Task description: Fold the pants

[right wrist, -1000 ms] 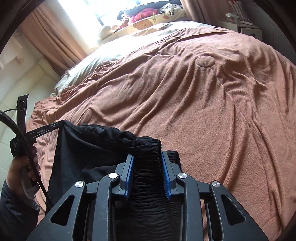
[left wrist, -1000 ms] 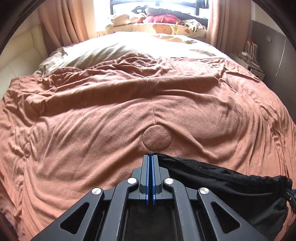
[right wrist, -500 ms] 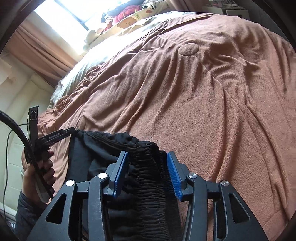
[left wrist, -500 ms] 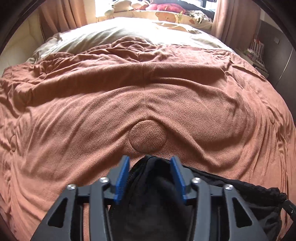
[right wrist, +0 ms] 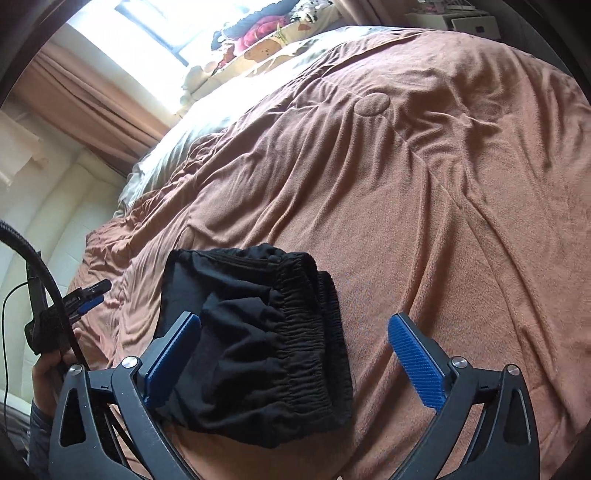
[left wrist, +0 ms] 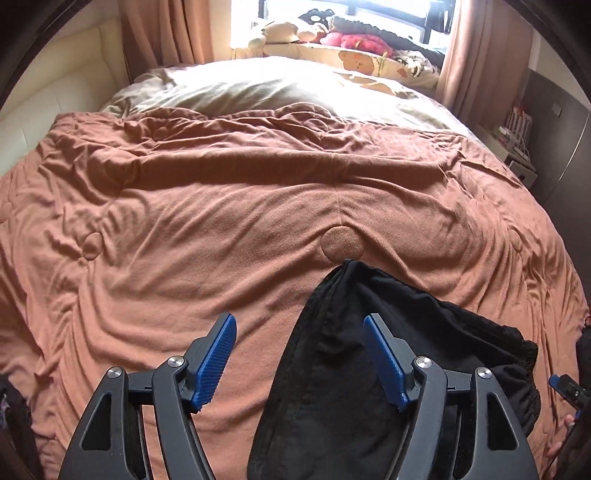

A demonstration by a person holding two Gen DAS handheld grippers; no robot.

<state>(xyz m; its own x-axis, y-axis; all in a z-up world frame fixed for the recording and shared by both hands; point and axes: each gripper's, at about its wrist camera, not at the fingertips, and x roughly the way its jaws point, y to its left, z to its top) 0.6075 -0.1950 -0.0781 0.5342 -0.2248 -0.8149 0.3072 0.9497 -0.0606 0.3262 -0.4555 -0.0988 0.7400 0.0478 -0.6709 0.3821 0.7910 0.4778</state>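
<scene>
Lying folded on the soft bed (right wrist: 461, 221), the pants (right wrist: 258, 332) could spring open once both opening, empty claws, left claw (left wrist: 299, 354) and right claw (right wrist: 295, 354), withdraw and snag cloth.

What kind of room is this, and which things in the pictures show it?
Most likely a bedroom in a home. A large bed with a brown blanket fills the view, soft toys lie by the sunlit window behind it, and curtains hang at the sides.

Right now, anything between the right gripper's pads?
Yes. In the right wrist view the folded black pants lie on the blanket between the opening pads of the right gripper, untouched.
</scene>
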